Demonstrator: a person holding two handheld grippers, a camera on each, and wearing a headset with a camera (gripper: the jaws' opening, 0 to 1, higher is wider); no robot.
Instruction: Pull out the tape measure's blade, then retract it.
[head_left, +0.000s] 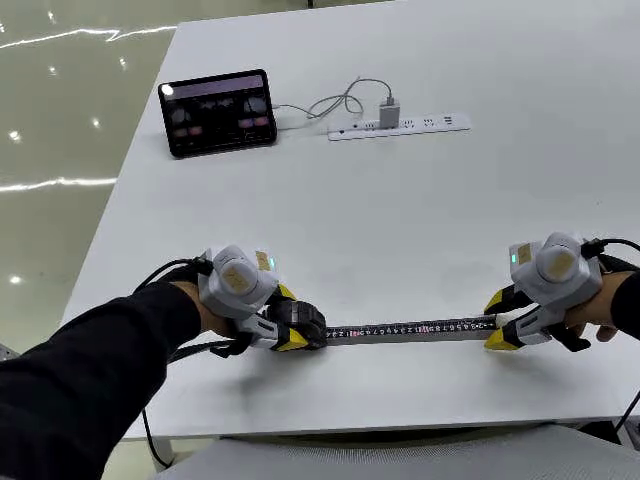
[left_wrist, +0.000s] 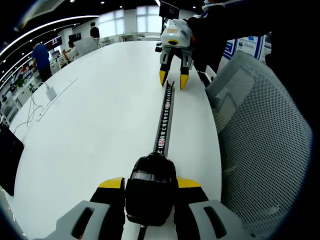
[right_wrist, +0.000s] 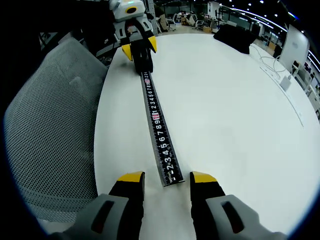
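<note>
Left gripper (left_wrist: 150, 182) is clamped on the black tape measure case (left_wrist: 150, 192), one yellow-tipped jaw on each side of it, case resting on the white table (head_left: 400, 220). Right gripper (right_wrist: 167, 177) has its jaws spread. The tip of the blade (right_wrist: 156, 117) lies flat on the table between them with a bit of bare table showing on either side, so it isn't pinching anything.

From the head view the blade is pulled out in a straight line from the case across to the right gripper. It lies numbers-up on the table and runs roughly parallel to the near edge. That edge is close: there's a narrow strip of table between the blade and the drop-off, and a grey mesh chair back (right_wrist: 50, 135) sits right below it on my side.

Loads of open tabletop on the far side of the blade, though. The closest stuff is well apart from my hands, up toward the far end. That's a tablet (head_left: 218, 112) with its screen lit, and a white power strip (head_left: 400, 125) with a charger (head_left: 389, 112) plugged in and a cable (head_left: 325, 103) looping over to the tablet. The left table edge is near my left sleeve (head_left: 90, 370), with shiny floor beyond it.
</note>
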